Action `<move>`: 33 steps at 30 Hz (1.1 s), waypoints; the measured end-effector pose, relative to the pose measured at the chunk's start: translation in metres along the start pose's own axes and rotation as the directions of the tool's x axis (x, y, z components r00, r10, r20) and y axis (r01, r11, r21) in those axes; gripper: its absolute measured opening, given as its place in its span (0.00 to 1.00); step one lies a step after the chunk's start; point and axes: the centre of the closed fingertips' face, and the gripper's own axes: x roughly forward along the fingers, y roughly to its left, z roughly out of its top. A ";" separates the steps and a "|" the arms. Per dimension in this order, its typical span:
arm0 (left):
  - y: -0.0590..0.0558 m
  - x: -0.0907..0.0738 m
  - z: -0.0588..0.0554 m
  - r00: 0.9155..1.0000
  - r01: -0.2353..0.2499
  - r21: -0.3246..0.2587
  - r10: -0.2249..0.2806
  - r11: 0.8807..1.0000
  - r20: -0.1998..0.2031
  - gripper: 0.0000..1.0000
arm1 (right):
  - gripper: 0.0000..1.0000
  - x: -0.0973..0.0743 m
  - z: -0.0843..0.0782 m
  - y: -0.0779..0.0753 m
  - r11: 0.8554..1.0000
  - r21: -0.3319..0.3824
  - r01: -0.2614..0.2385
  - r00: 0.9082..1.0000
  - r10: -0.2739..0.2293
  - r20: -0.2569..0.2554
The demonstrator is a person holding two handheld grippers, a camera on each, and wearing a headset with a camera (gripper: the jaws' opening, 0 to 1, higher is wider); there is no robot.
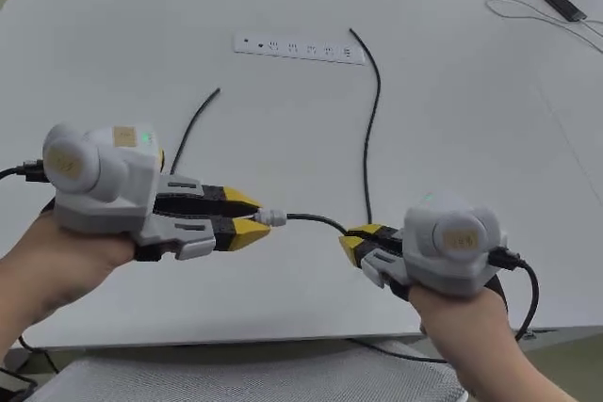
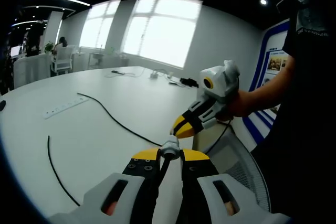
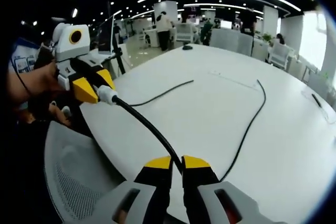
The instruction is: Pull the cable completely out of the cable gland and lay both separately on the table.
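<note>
**Item 1, nearest.** Mesh chair [image 1: 236, 376], under the bench's front edge.

**Item 2.** Left tool [image 1: 256, 219], hand-held above the bench [image 1: 141, 25]. Its yellow tips are clamped on the cable gland [image 1: 272, 217], a small white fitting.

**Item 3.** Right tool [image 1: 350, 241], hand-held and facing the left one. Its tips are pinched together on the cable [image 1: 311, 219], close beside the gland.

**Item 4.** The black cable bridges the two tools in the air. Past the right tool it lies on the bench and curves away toward the power strip [image 1: 300, 48].

**Item 5.** Short black cable offcut [image 1: 193, 124], loose on the bench, well apart from the tools.

**Item 6, farthest.** Flat black device [image 1: 561, 2] with a white cord [image 1: 513, 12].

**Step.** The pull-out is in hand: the cable appears to be seated in the gland, and nothing is laid down yet. The next move calls for drawing the tools straight apart along the cable with firm grips, then setting each part down separately.

**Views.**
- The left gripper view gives the gland end-on between the tips.
- The right gripper view gives the taut span up to the gland.
- The head view gives the cable's full run.
</note>
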 end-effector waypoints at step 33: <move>-0.003 0.002 -0.006 1.000 0.010 0.009 -0.010 1.000 -0.029 0.15 | 0.03 0.005 0.054 0.074 0.821 -0.557 -0.121 0.993 0.100 -0.069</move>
